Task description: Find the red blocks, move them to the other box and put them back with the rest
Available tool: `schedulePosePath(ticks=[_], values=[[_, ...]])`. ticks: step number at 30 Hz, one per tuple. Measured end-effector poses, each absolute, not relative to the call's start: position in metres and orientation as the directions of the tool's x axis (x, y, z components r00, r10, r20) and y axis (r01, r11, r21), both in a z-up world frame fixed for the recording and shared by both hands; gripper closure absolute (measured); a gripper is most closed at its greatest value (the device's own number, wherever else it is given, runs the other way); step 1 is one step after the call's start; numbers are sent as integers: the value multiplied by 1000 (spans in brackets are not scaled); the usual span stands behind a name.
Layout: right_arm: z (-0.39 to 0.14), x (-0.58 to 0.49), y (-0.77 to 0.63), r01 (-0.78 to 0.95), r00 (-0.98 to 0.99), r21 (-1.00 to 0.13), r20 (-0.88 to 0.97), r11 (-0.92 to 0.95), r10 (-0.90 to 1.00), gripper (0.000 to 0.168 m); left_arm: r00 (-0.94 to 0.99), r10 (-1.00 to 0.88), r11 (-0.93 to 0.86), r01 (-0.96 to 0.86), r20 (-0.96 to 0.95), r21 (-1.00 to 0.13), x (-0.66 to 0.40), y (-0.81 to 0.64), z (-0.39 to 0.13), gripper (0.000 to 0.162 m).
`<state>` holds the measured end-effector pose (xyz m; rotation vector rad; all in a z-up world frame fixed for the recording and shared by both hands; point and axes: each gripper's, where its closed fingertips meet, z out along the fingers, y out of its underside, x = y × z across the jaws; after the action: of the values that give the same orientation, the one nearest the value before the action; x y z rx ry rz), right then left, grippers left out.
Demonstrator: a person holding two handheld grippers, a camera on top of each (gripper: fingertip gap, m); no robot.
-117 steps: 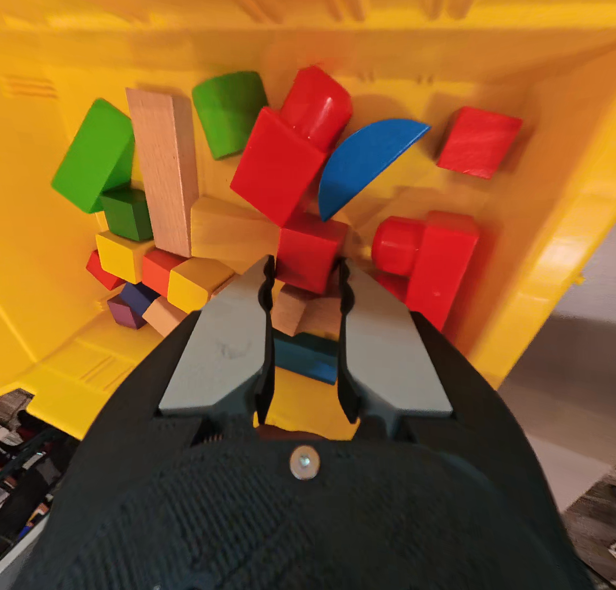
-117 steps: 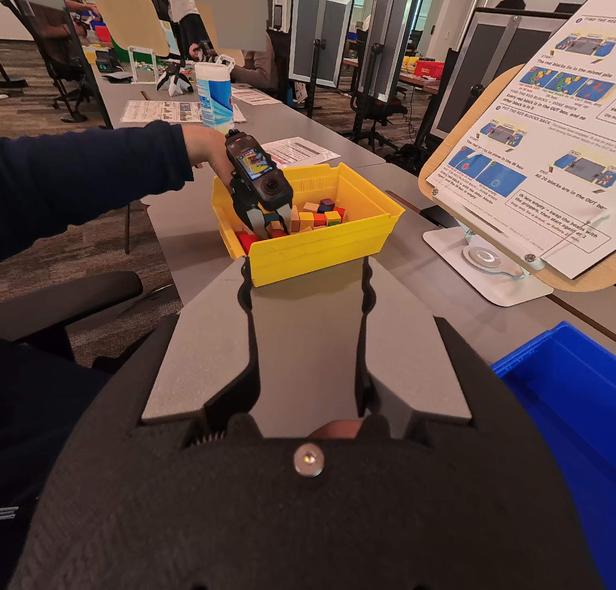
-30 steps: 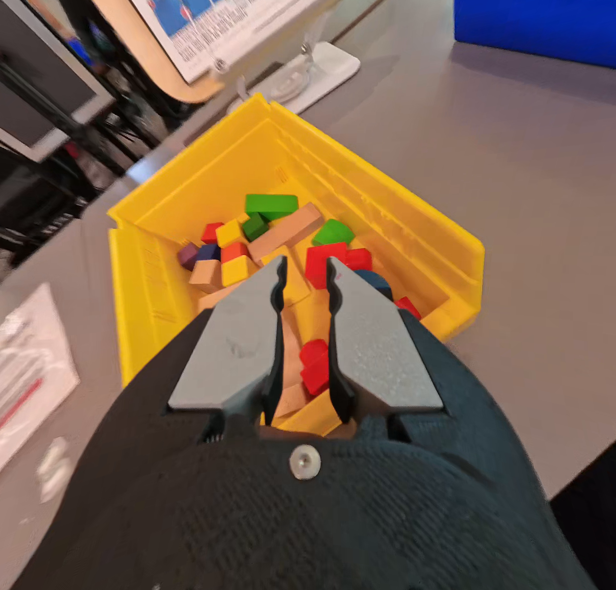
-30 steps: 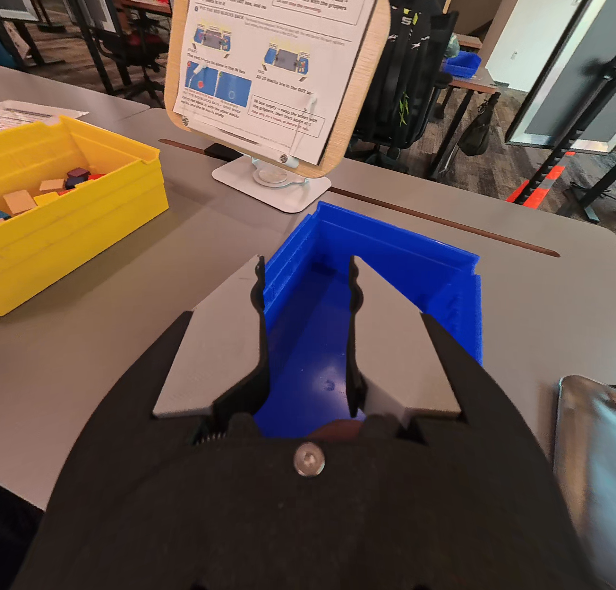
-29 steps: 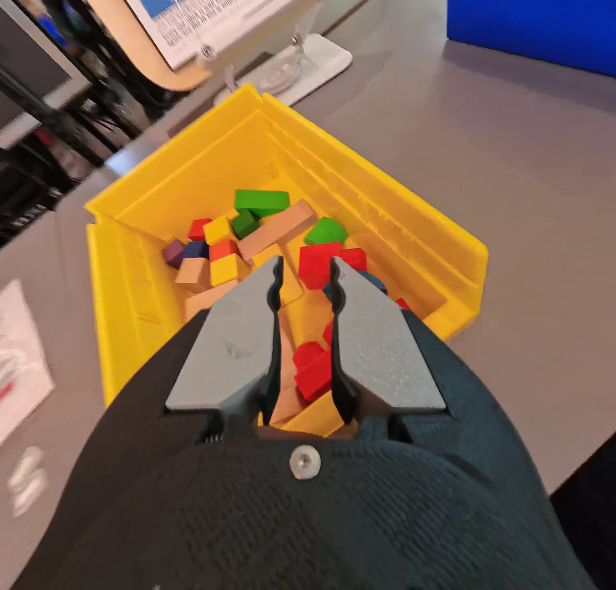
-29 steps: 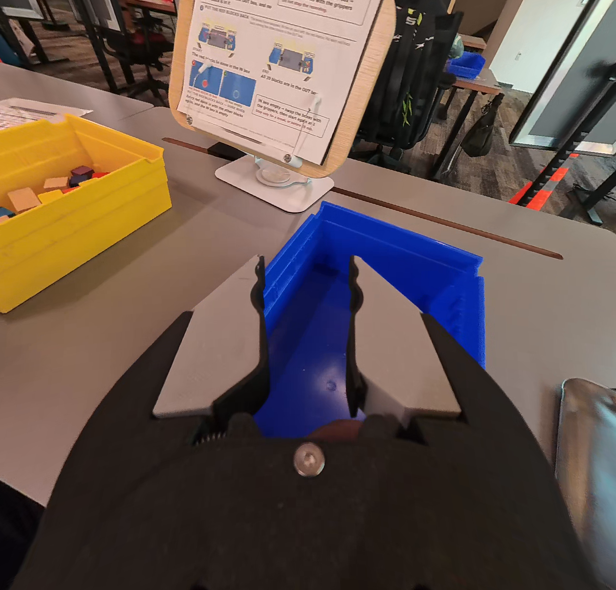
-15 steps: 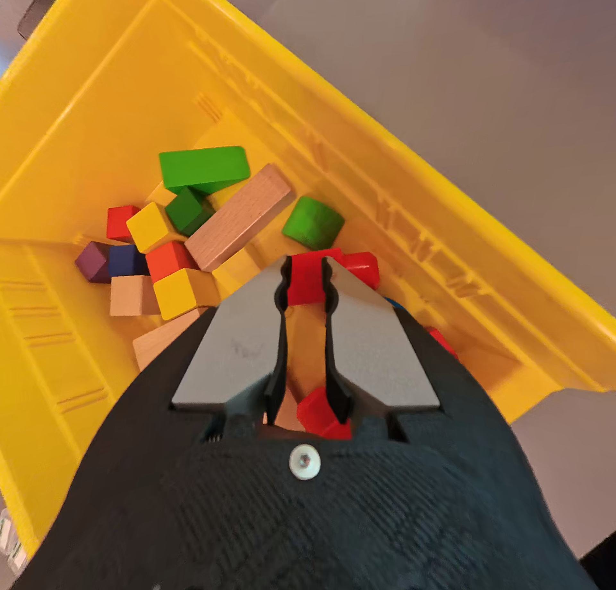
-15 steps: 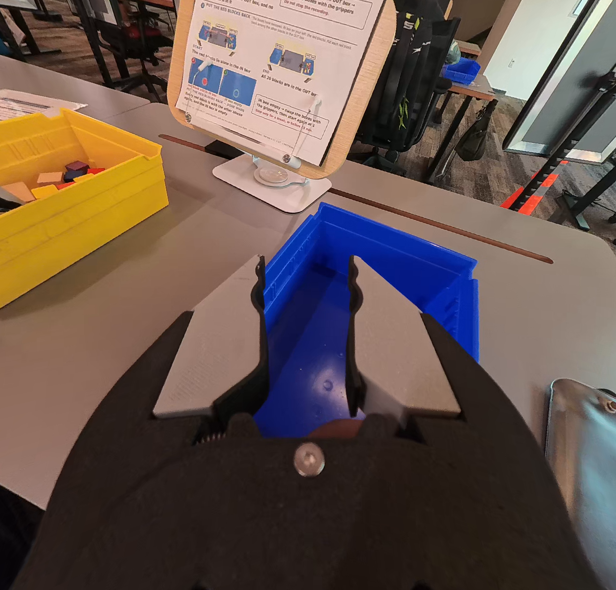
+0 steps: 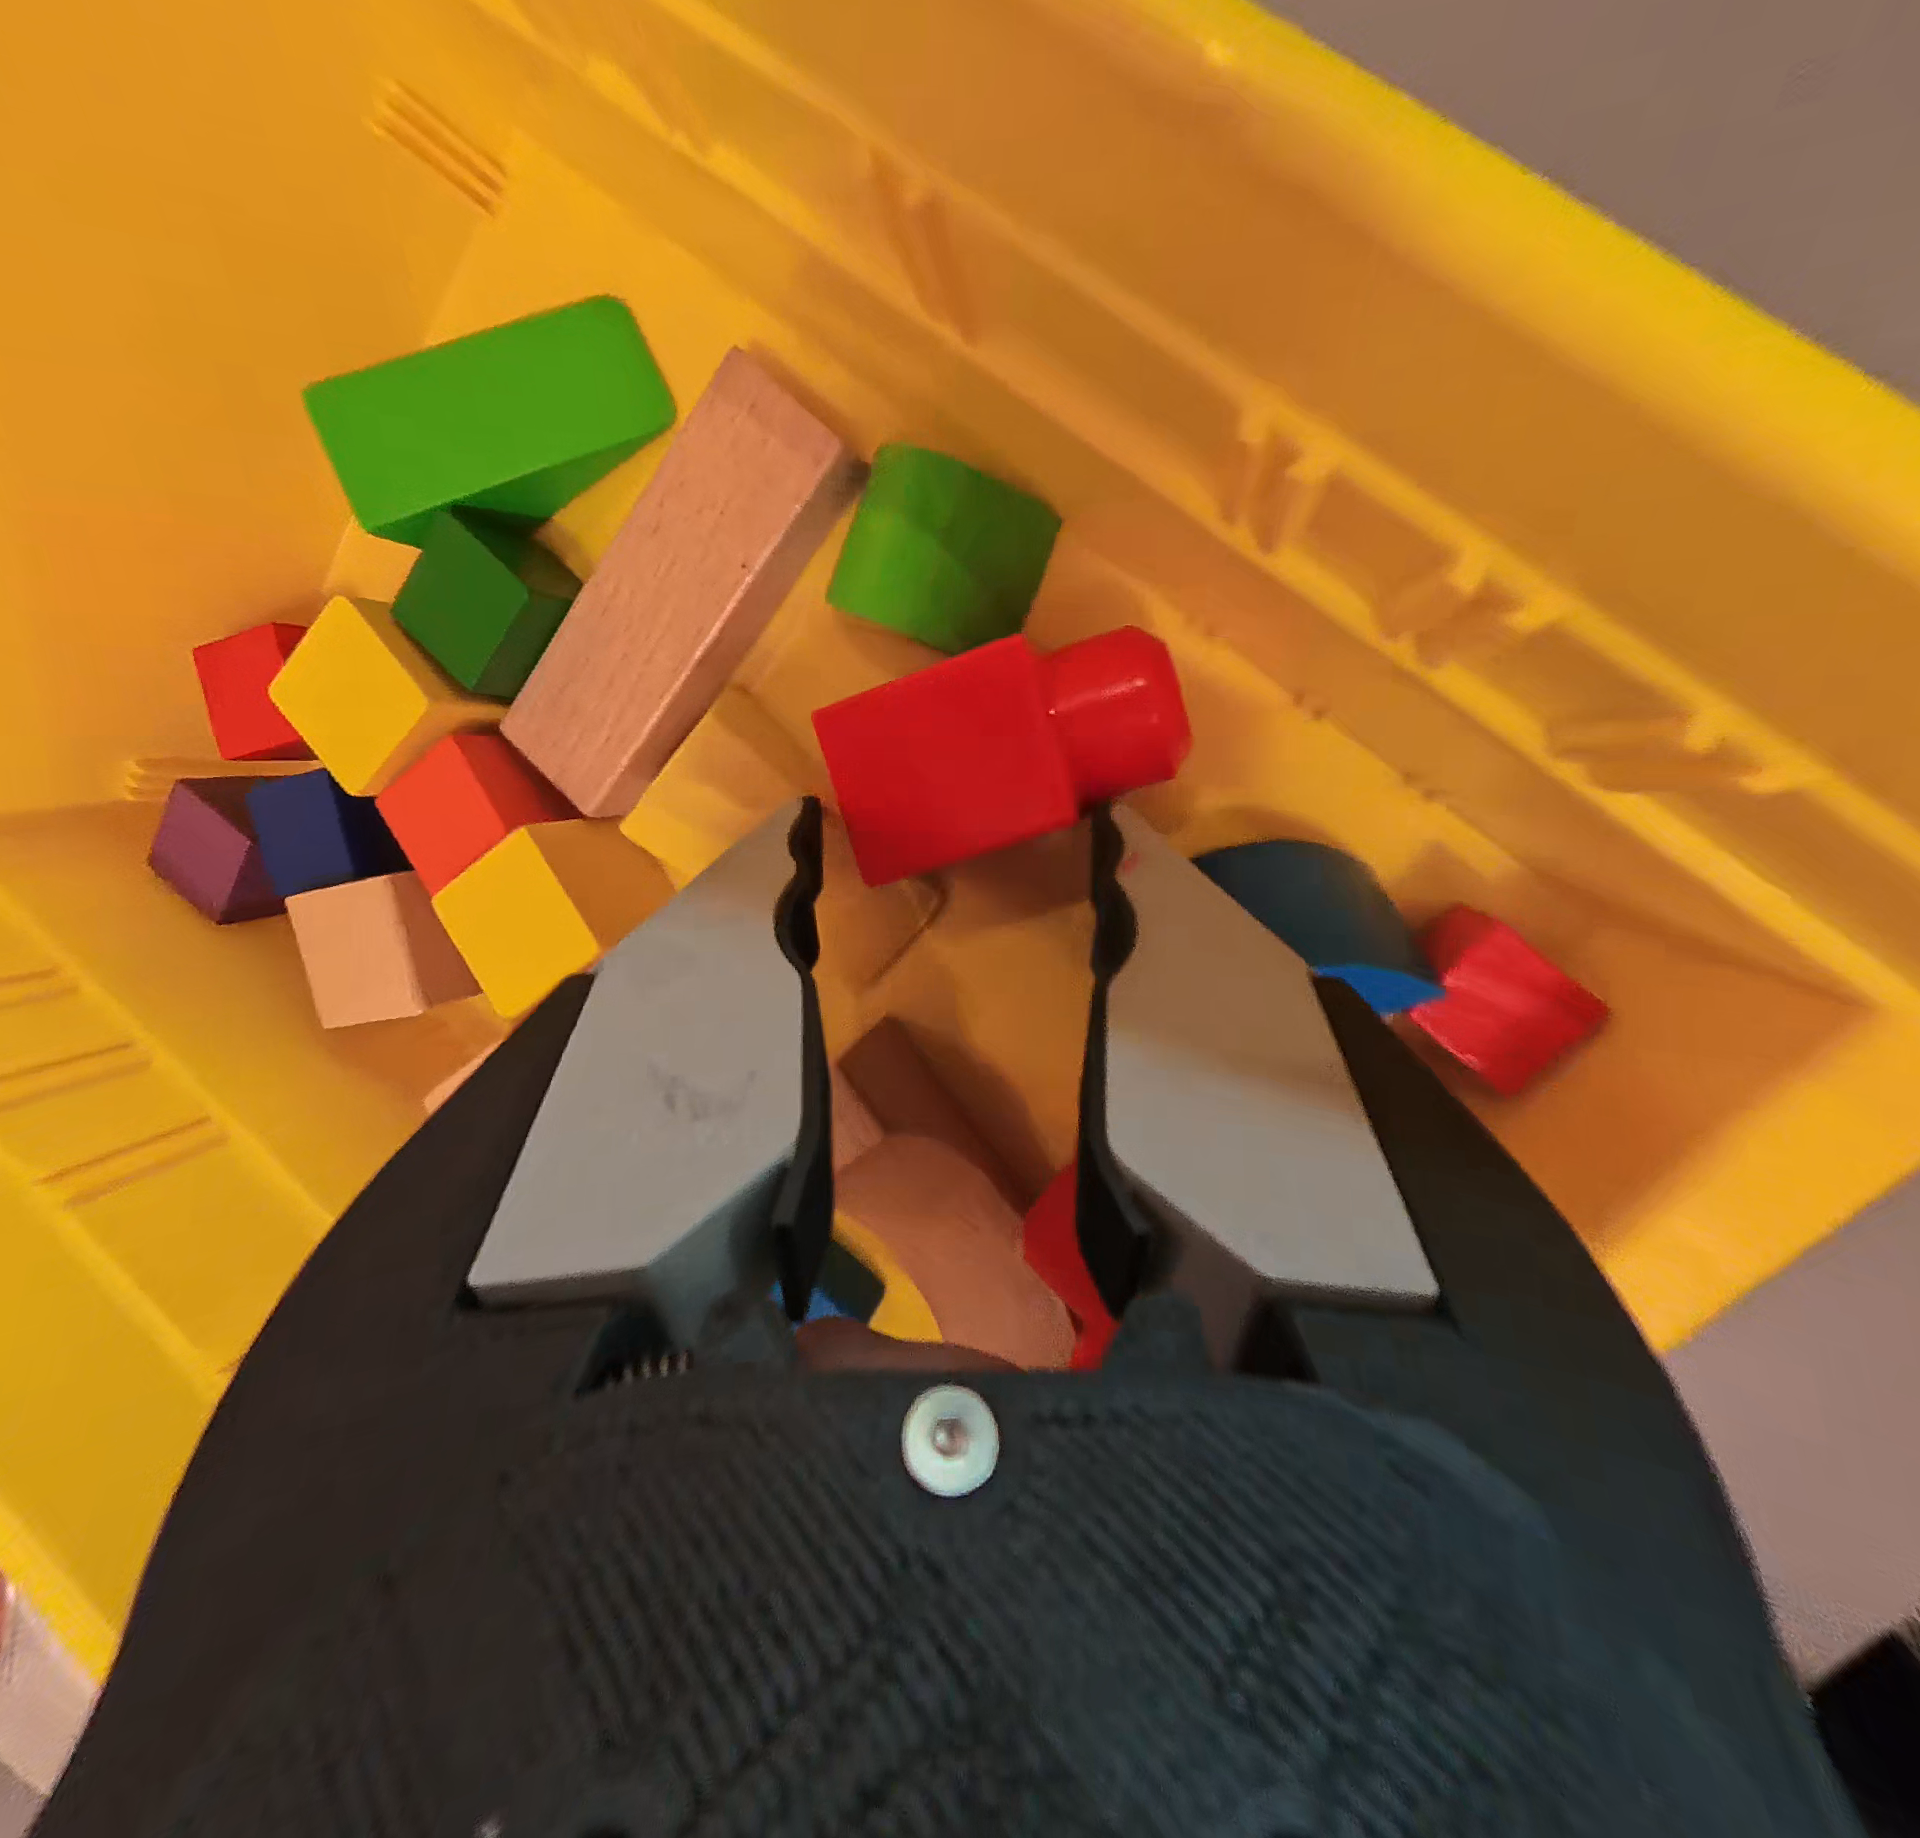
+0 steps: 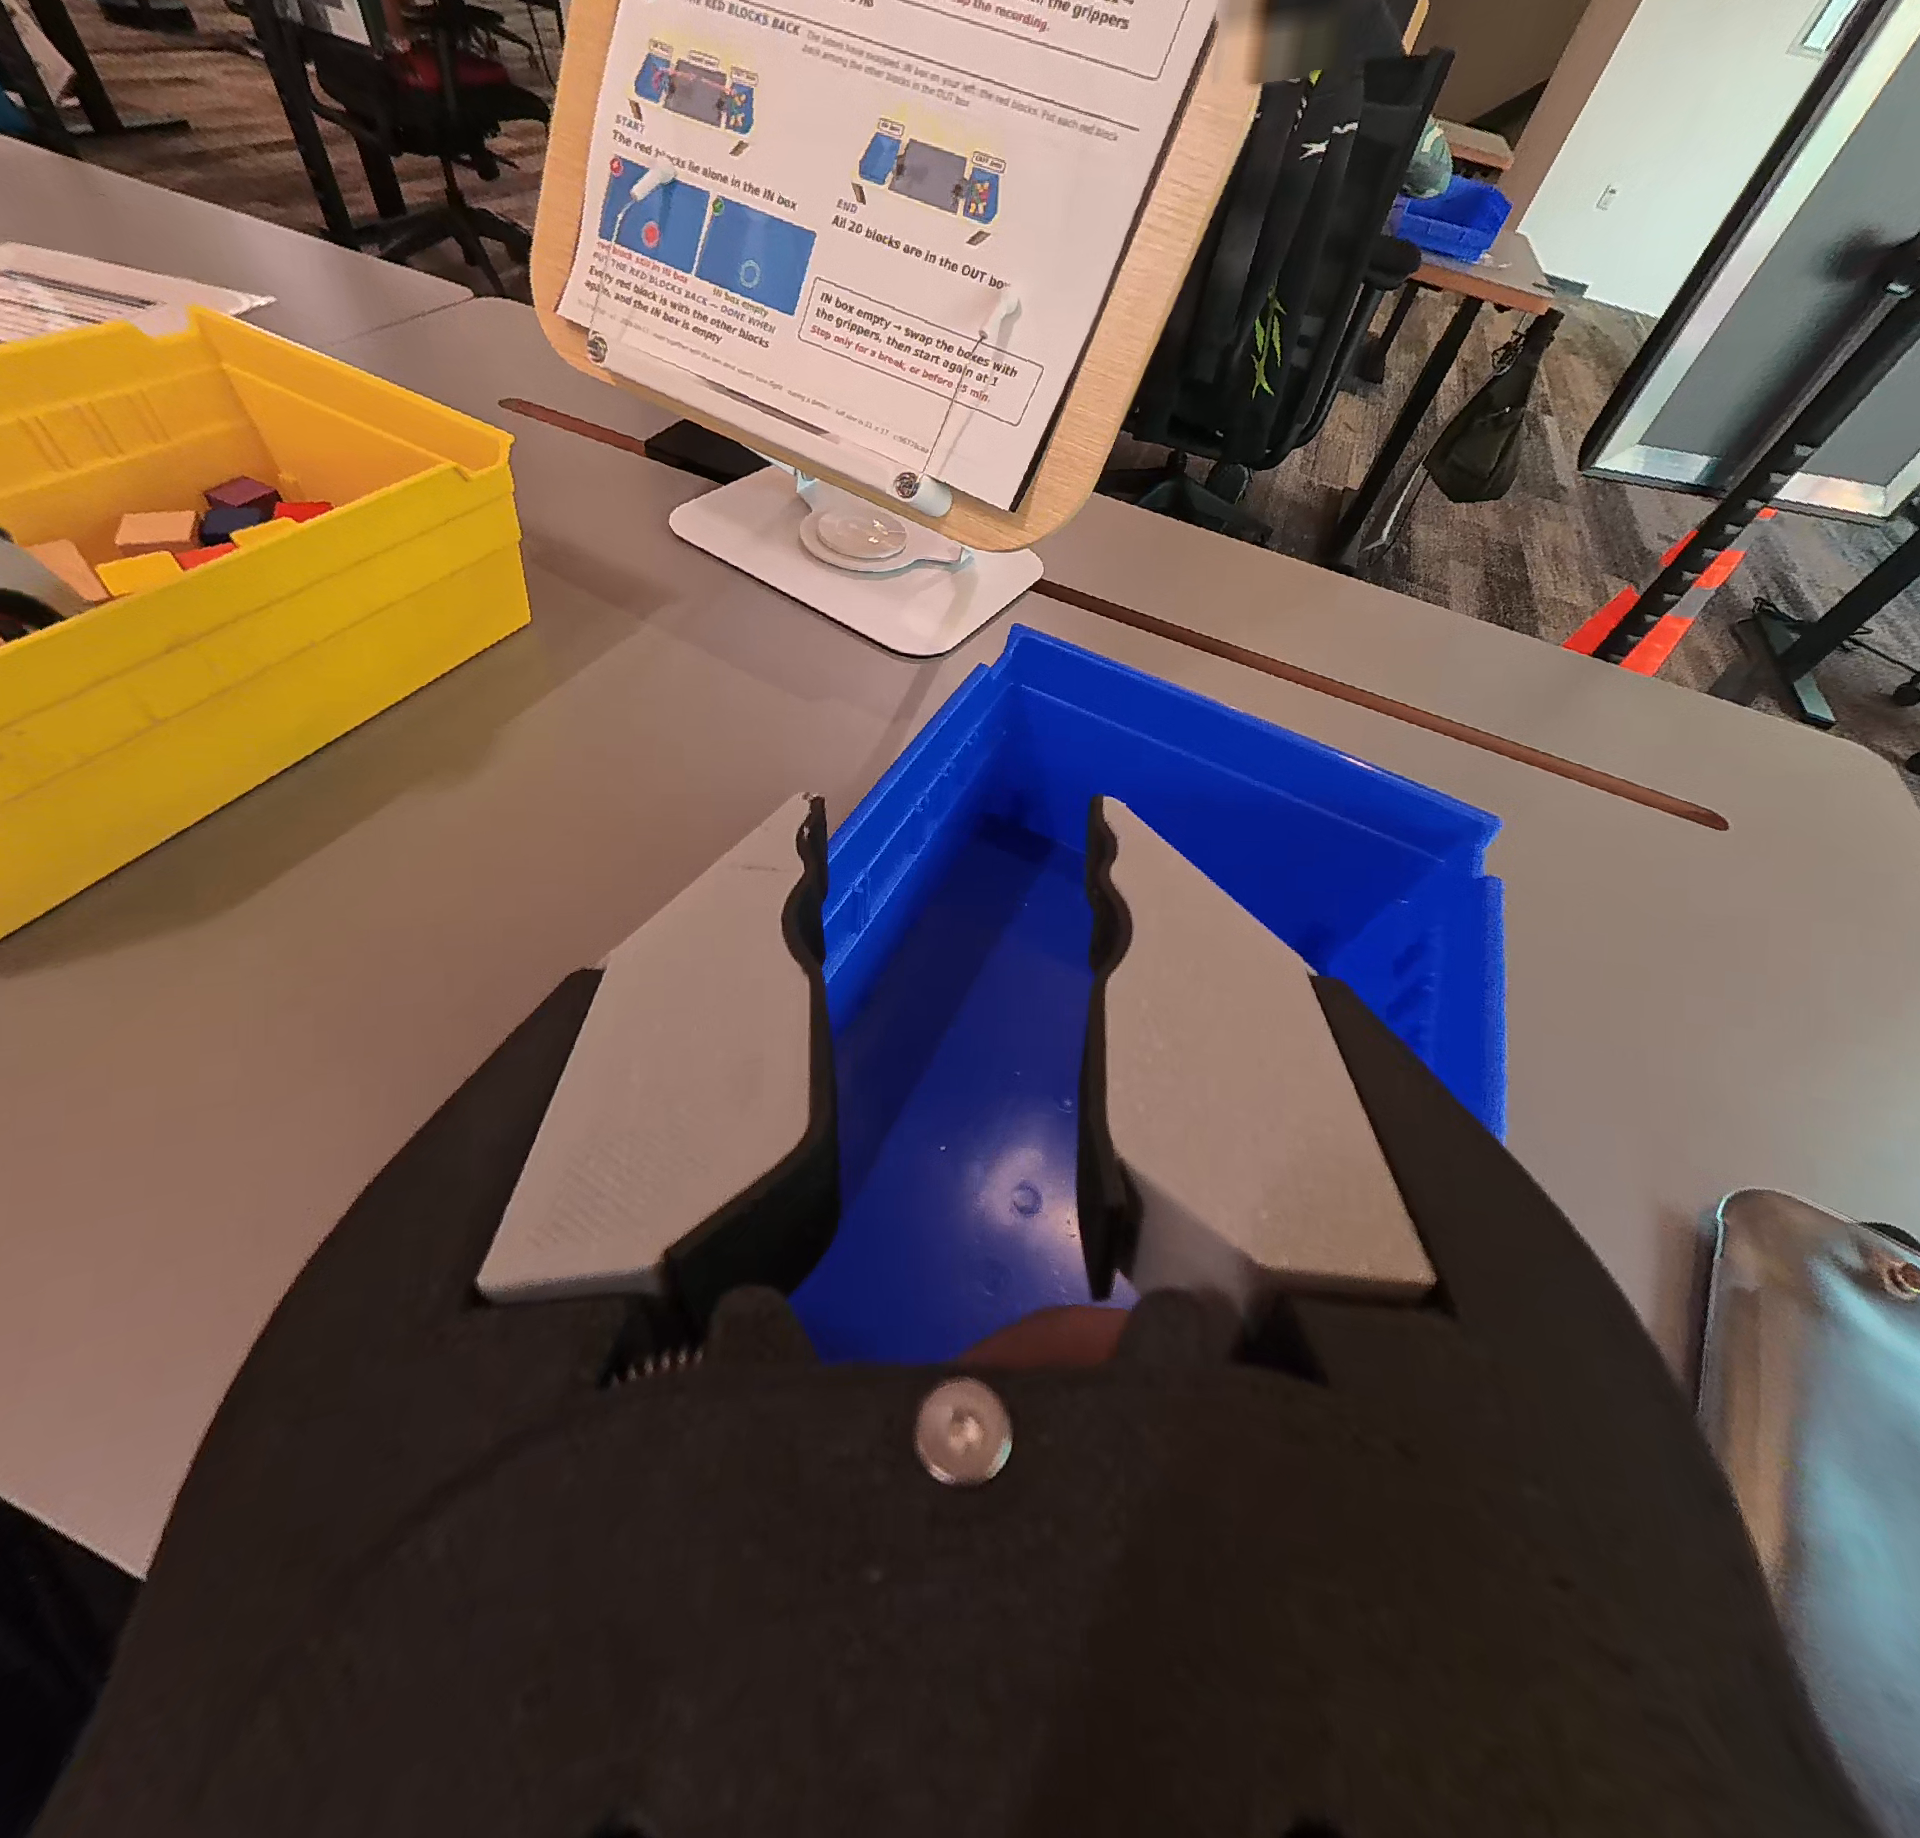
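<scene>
In the left wrist view, my left gripper (image 9: 954, 827) is open and empty, low inside the yellow bin (image 9: 1351, 354). A red block with a round peg (image 9: 966, 749) lies just past its fingertips, in line with the gap. More red blocks lie in the bin: one at the right corner (image 9: 1507, 999), a small cube at the left (image 9: 244, 687), and one partly hidden under the gripper (image 9: 1055, 1248). In the right wrist view, my right gripper (image 10: 951, 822) is open and empty above the empty blue bin (image 10: 1247, 780).
Green (image 9: 488, 417), wooden (image 9: 675, 593), yellow (image 9: 353, 692), blue and purple blocks crowd the yellow bin's left side. The yellow bin (image 10: 312, 625) stands left on the grey table (image 10: 623, 749). An instruction board on a stand (image 10: 862, 230) is behind. A metal object (image 10: 1818, 1425) lies at the right.
My left gripper has dropped closer to the blocks in the yellow bin and its jaws have opened wider. The right gripper has barely moved over the blue bin.
</scene>
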<state>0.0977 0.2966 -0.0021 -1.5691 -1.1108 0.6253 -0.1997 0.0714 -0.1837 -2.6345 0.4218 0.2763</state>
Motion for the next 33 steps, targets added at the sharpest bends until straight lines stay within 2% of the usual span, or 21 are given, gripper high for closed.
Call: schedulePosePath(ticks=[6,13,15,20,23,26,29,33], values=[[-4,98,299,339,429,-941,154,-1,890,121,886,-314,-798,-441,-342,-410,-200,77,-174,107],[-5,97,297,347,422,-938,164,8,891,121,903,-318,-831,-413,-290,-374,-200,81,-182,99],[-4,97,296,346,423,-938,169,13,890,121,922,-306,-835,-380,-238,-398,-194,84,-182,109],[-3,100,299,339,426,-941,159,6,891,121,947,-252,-853,-315,-200,-417,-195,81,-182,110],[-2,101,299,336,426,-942,158,6,891,121,936,-235,-824,-335,-261,-457,-199,79,-175,110],[0,101,297,335,423,-942,163,13,892,121,926,-152,-743,-338,-346,-578,-202,81,-147,110],[1,97,289,333,403,-943,162,21,901,121,873,-73,-597,-425,-481,-681,-196,78,-107,110],[3,77,254,310,273,-950,112,22,955,121,762,41,-388,-584,-646,-713,-168,69,-55,110]])
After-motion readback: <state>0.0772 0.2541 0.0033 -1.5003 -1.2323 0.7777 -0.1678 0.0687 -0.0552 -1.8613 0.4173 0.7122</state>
